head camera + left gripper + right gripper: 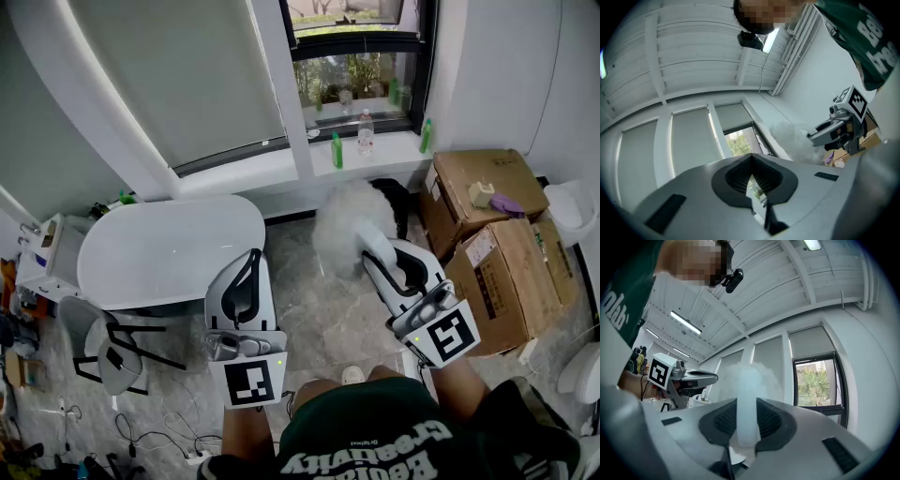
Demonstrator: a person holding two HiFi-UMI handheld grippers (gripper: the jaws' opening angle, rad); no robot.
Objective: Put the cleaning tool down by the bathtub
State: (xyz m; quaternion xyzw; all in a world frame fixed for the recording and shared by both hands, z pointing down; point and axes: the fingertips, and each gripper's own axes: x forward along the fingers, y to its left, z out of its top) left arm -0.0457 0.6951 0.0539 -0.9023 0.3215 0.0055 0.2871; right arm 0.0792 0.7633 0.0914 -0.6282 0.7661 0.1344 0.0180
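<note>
- The person's green shirt (375, 441) fills the near edge of the head view, with both grippers held out just beyond it over the marble floor (319, 319).
- The right gripper (373, 246) has its jaws narrowed onto the pale handle of a fluffy white duster (352, 220). The right gripper view shows the handle standing straight up between the dark pads.
- The left gripper (248, 262) carries nothing. Its own view shows the jaws drawn together, with only a thin slit of window showing through.
- The duster's head is up off the floor. It is to the right of the white bathtub (169, 253) and in front of the far window sill, where a few bottles (366, 131) stand.
- Cardboard boxes (497, 272) are stacked further right (they seem to play no part in this).
- As I judge it, the task is only partly done. The tool is in hand and near the tub, but it has not been set down.
- What is left is to carry it left to the tub's side, lower it until it rests on the floor, and let go.
</note>
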